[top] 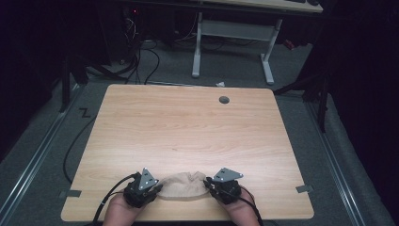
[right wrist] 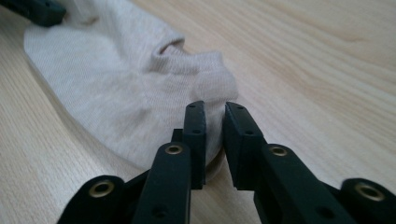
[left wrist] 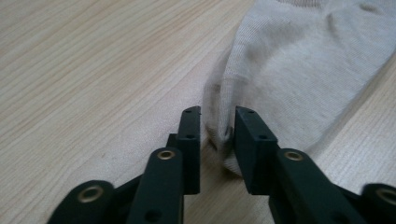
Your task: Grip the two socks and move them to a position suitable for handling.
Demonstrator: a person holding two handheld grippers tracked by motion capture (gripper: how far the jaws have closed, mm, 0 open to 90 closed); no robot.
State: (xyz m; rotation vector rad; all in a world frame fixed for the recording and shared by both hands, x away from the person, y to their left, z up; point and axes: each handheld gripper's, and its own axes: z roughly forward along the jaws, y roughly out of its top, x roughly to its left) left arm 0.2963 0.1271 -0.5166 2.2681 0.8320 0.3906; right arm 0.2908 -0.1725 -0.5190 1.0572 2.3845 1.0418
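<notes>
Here the left tongs (left wrist: 217,128) stand parted, jaws a small gap apart, with a pinched fold of the beige sock (left wrist: 299,70) between them; the pads do not look pressed on the cloth, so released rather than grasping. The right tongs (right wrist: 214,122) are likewise parted, the sock's other end (right wrist: 140,88) lying under and just ahead of the jaws, nothing clamped.

In the high view the left tongs (top: 157,189) and right tongs (top: 209,184) sit at either end of the sock (top: 182,185), which lies flat-ish and a bit rumpled at the near edge of the worktop (top: 188,127), between the two hands.

Judged step: letting go after laying the sock out. Next move likely calls for backing both tongs off without dragging the cloth; the left fold could snag on a jaw.
</notes>
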